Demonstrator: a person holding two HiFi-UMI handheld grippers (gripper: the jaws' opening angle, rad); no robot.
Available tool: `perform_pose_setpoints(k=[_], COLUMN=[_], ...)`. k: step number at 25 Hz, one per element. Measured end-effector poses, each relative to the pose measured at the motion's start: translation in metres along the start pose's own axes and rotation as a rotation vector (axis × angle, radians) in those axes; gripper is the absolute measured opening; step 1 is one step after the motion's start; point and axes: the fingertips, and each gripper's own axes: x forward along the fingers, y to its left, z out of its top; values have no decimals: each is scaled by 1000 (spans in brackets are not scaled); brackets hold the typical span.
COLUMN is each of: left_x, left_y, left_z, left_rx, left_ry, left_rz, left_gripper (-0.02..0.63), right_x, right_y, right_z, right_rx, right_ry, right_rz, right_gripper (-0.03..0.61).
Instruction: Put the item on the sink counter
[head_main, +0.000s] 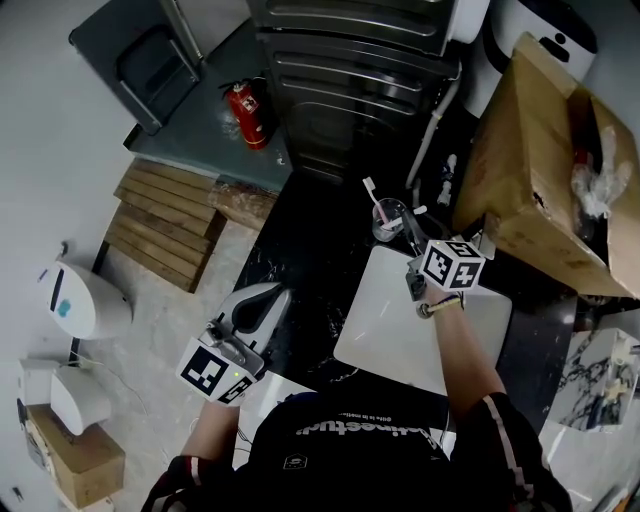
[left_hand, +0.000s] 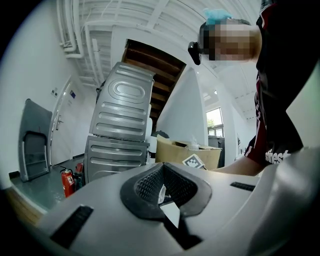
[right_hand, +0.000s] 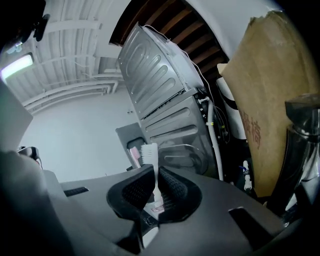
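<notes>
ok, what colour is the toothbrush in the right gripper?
White toothbrush; clearest in the right gripper view.

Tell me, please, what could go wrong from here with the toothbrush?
1. The right gripper pinches the thin toothbrush low on its handle, so it may pivot or slip out.
2. It is over the sink; a drop would likely land in it, not on the counter.
3. The faucet and cup stand close and could get knocked.
</notes>
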Motion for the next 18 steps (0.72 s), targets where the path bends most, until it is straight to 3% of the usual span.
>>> perform_pose_setpoints(k=[6, 12, 14, 18], left_x=[-5, -9, -10, -14], left_y=[4, 2, 1, 1], left_z=[-2, -4, -4, -6], left_rx=[-6, -9, -10, -16], left_ry=[6, 6, 7, 7], left_rz=[7, 12, 14, 20], left_gripper=[15, 15, 15, 15], right_x=[0, 0, -1, -2], right_y=[-15, -17, -18, -14], right_z=[-3, -3, -4, -12], right_rx=[49, 26, 24, 33], right_ry=[-16, -21, -18, 4], right_rz=[-32, -50, -56, -33], right_gripper=[51, 52, 72, 173])
